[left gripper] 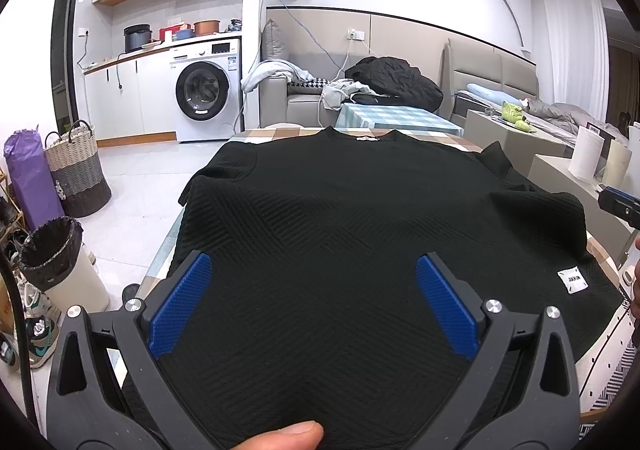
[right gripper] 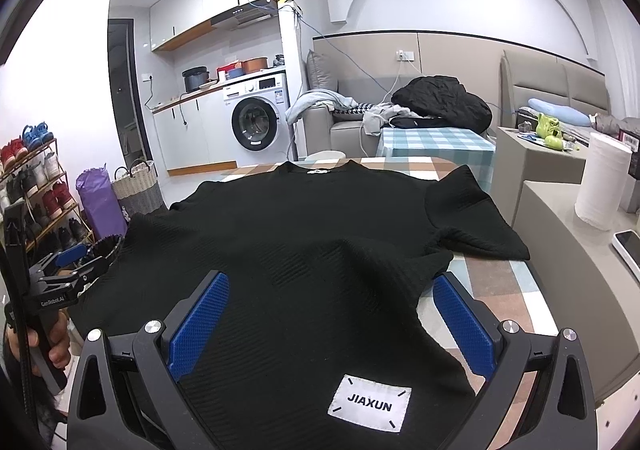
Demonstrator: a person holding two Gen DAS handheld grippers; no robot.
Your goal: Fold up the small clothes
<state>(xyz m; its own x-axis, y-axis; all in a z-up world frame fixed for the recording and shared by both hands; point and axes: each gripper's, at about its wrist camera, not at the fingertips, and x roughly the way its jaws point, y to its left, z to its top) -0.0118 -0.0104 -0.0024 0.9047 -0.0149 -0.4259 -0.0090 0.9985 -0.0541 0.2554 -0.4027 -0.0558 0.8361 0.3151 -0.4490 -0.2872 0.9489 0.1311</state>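
A black textured T-shirt (left gripper: 340,202) lies spread flat on the checked table, collar at the far end; it also shows in the right wrist view (right gripper: 304,242). A white JIAXUN label (right gripper: 370,402) sits at its near hem. My left gripper (left gripper: 314,290) is open, its blue pads low over the shirt's near left part. My right gripper (right gripper: 332,314) is open over the near right hem, the label between its fingers. The left gripper shows at the left edge of the right wrist view (right gripper: 70,266). A thumb (left gripper: 296,436) shows at the bottom.
The checked tablecloth (right gripper: 496,290) shows at the right of the shirt. A paper roll (right gripper: 600,186) and a phone (right gripper: 628,246) sit on a grey counter at right. A bin (left gripper: 56,258), a basket (left gripper: 78,170) and shoes stand on the floor at left.
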